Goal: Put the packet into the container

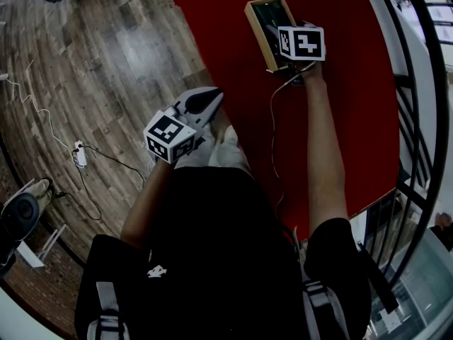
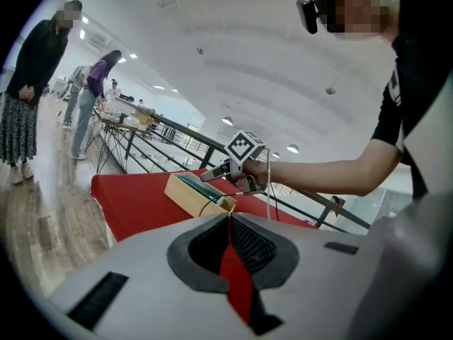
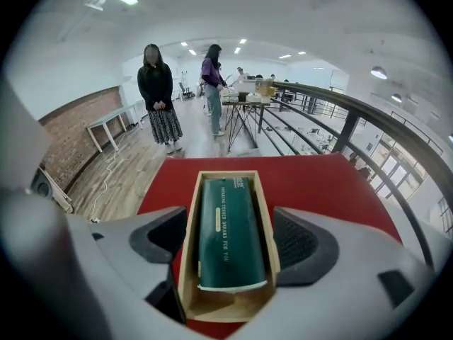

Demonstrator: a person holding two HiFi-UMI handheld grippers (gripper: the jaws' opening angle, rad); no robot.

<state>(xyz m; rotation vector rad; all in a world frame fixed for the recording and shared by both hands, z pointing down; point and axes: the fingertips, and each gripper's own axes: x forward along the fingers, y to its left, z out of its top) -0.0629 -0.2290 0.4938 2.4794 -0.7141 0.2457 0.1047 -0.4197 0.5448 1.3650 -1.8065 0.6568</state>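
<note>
A dark green packet lies flat inside an open wooden container on the red table. My right gripper hovers over the near end of the container, its jaws open wide on either side of the box, and the pads touch nothing. In the head view the container sits at the table's far end under the right gripper. My left gripper is held off the table's near-left edge, shut and holding nothing. From the left gripper view the container shows beyond the left gripper.
A black railing runs along the table's right side. The wooden floor to the left has a cable and power strip on it. Two people stand past the table's far end near other tables.
</note>
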